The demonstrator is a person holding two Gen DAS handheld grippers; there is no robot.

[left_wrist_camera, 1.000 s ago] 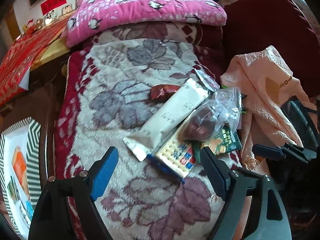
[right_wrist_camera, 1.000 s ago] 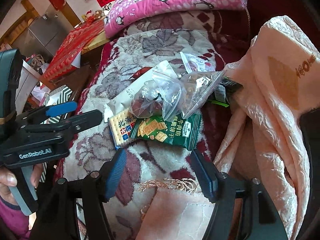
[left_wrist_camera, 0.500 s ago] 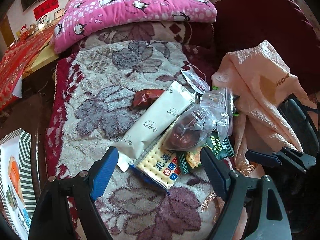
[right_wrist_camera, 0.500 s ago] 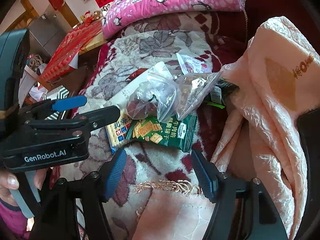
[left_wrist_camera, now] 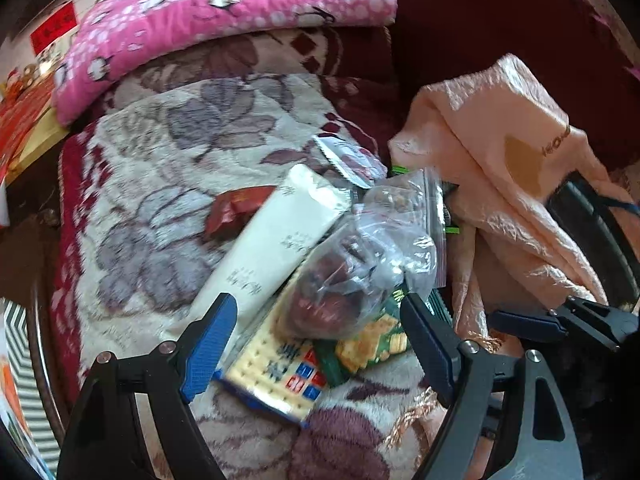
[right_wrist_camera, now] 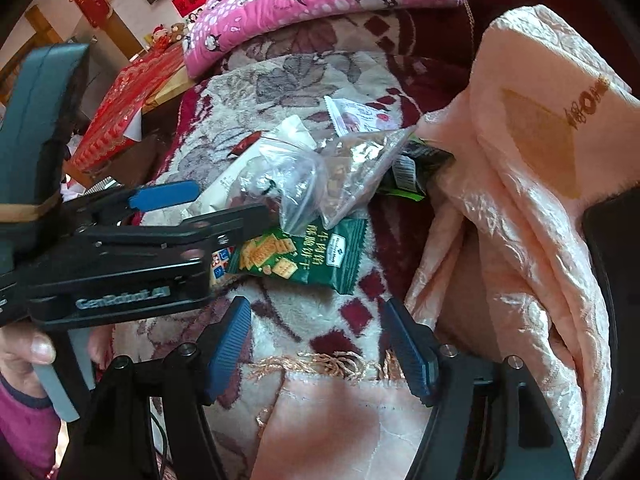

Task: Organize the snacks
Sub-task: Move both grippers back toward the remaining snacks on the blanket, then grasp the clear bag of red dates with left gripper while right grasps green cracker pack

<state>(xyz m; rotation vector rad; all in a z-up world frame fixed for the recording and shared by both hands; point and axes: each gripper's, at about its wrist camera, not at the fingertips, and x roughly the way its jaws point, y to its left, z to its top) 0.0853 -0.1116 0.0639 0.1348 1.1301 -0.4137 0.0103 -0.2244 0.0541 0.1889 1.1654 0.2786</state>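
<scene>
A pile of snacks lies on the floral blanket (left_wrist_camera: 160, 184). It holds a long white packet (left_wrist_camera: 276, 240), a clear zip bag of dark red fruit (left_wrist_camera: 360, 272), a blue-and-white cracker pack (left_wrist_camera: 276, 364), a green biscuit pack (right_wrist_camera: 304, 252), a red wrapper (left_wrist_camera: 236, 208) and a small white sachet (right_wrist_camera: 360, 116). My left gripper (left_wrist_camera: 316, 316) hovers open just above the pile, with the cracker pack and zip bag between its blue pads but untouched. My right gripper (right_wrist_camera: 316, 312) hangs nearer the blanket's fringe; its jaws are opening with nothing between them.
A crumpled peach cloth bag (right_wrist_camera: 540, 160) lies right of the pile, over a dark green packet (right_wrist_camera: 416, 168). A pink penguin pillow (left_wrist_camera: 224, 12) sits at the back. A striped box (left_wrist_camera: 16, 340) and a red-covered table (right_wrist_camera: 124, 108) stand to the left. A hand (right_wrist_camera: 28, 356) grips the left tool.
My left gripper has moved forward and down onto the pile, which now fills the space between its pads. In the right wrist view it slid rightward over the cracker pack.
</scene>
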